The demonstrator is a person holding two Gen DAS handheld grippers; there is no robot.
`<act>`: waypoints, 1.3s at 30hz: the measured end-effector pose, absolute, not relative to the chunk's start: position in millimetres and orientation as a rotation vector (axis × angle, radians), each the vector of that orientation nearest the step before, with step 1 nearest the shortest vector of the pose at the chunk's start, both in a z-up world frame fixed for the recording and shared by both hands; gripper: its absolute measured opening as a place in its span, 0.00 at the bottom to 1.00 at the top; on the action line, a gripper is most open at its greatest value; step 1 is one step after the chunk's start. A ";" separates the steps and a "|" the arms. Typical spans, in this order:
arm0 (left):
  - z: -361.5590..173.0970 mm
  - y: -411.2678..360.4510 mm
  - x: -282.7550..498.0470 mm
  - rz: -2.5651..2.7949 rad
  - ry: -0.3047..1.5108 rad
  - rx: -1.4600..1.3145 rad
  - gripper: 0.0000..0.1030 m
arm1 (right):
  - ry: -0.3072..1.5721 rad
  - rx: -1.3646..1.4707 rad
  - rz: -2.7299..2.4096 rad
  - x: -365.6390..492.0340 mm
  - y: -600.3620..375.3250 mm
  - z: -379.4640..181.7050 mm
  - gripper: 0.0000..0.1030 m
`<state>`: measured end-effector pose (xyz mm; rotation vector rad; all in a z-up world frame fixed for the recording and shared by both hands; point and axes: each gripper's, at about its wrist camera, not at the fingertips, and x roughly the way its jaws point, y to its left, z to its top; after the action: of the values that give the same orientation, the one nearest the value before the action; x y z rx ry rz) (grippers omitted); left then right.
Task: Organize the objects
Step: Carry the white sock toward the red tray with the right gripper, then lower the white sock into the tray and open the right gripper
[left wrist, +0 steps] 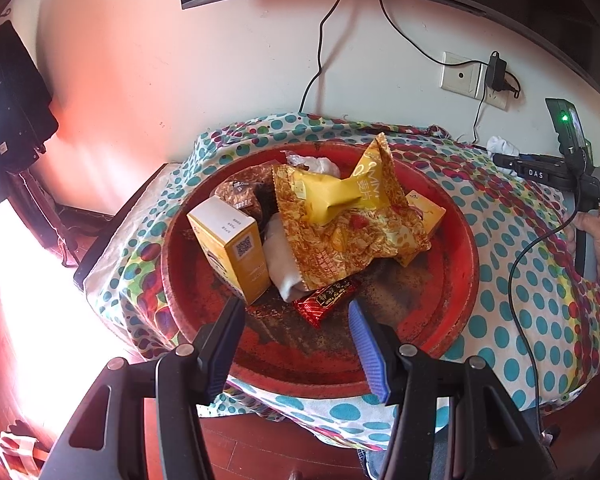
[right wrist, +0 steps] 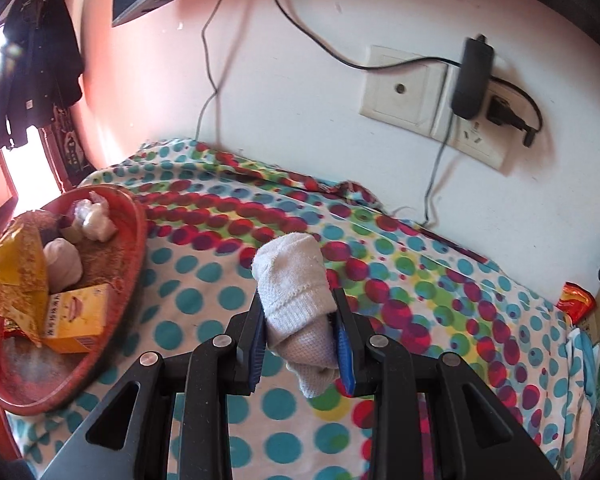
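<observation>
Right tool [right wrist: 300, 338]: clenched on white sock [right wrist: 294, 284]; carry it clear above the dotted surface [right wrist: 204, 292].
Left tool [left wrist: 296, 344]: released, over red tray [left wrist: 452, 272].

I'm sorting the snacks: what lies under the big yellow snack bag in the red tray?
Under the yellow snack bag: a pale rolled cloth, a yellow box corner and a red candy wrapper poke out. Anything beneath its middle is hidden.

Red tray [left wrist: 456, 248], yellow snack bag [left wrist: 340, 216], white sock [right wrist: 296, 284], polka-dot multicoloured cloth [right wrist: 420, 280]
</observation>
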<state>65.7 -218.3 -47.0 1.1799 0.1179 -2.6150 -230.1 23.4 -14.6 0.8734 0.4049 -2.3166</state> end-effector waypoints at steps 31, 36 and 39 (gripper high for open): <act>-53.4 -254.3 90.2 -2.584 0.223 1.142 0.54 | 0.511 0.828 -2.020 -145.5 -137.4 -14.7 0.28; -54.7 -260.3 91.7 -2.580 0.230 1.138 0.54 | 0.514 0.857 -2.026 -148.1 -152.7 -19.3 0.28; -55.7 -264.3 92.5 -2.575 0.234 1.140 0.54 | 0.516 0.874 -2.030 -149.5 -162.6 -22.3 0.28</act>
<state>92.5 -264.3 -55.7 1.1397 0.2339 -2.5753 -149.5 -162.6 -22.3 0.8739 0.5157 -2.0304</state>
